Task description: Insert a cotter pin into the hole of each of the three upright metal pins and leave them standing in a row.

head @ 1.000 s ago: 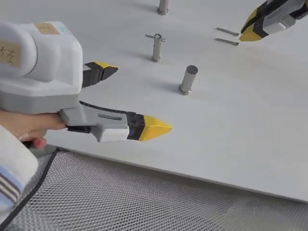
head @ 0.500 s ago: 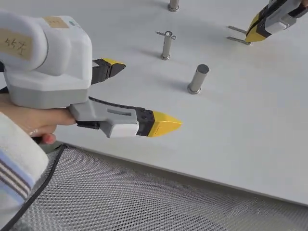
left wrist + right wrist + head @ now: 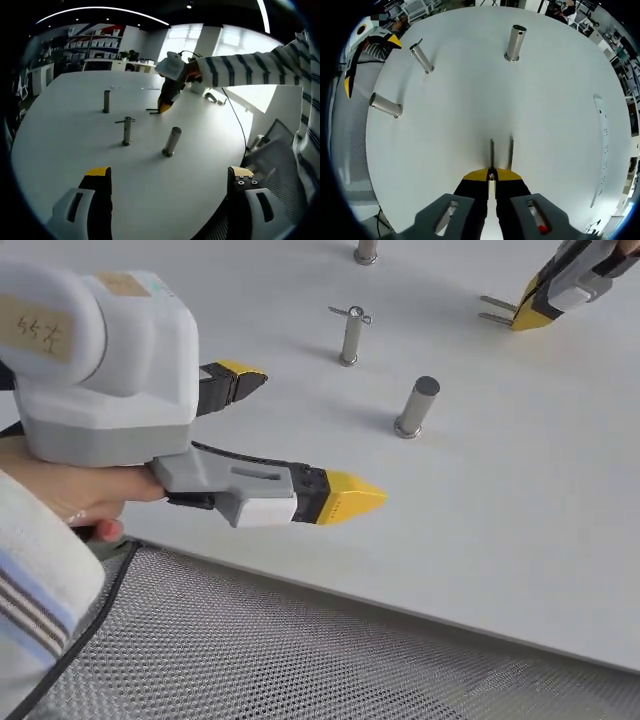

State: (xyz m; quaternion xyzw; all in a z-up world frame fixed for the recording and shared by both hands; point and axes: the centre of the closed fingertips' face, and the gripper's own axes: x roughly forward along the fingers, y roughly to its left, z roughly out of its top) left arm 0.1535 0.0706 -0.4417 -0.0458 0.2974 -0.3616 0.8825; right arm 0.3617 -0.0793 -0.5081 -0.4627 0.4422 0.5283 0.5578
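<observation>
One cotter pin lies on the white table. We have our right gripper pinched tight on its end. A second cotter pin lies just beside it. Standing in a row are the far pin, the middle pin with a fitted cotter pin through its top, and the near pin. Our left gripper is wide open over the table's near side and holds nothing.

White surface, round edge. Three metal pins stand on it in a row: fat pin nearest, thin pin in middle with cotter pin through top, far pin. Loose cotter pin and second loose pin lie side by side.
</observation>
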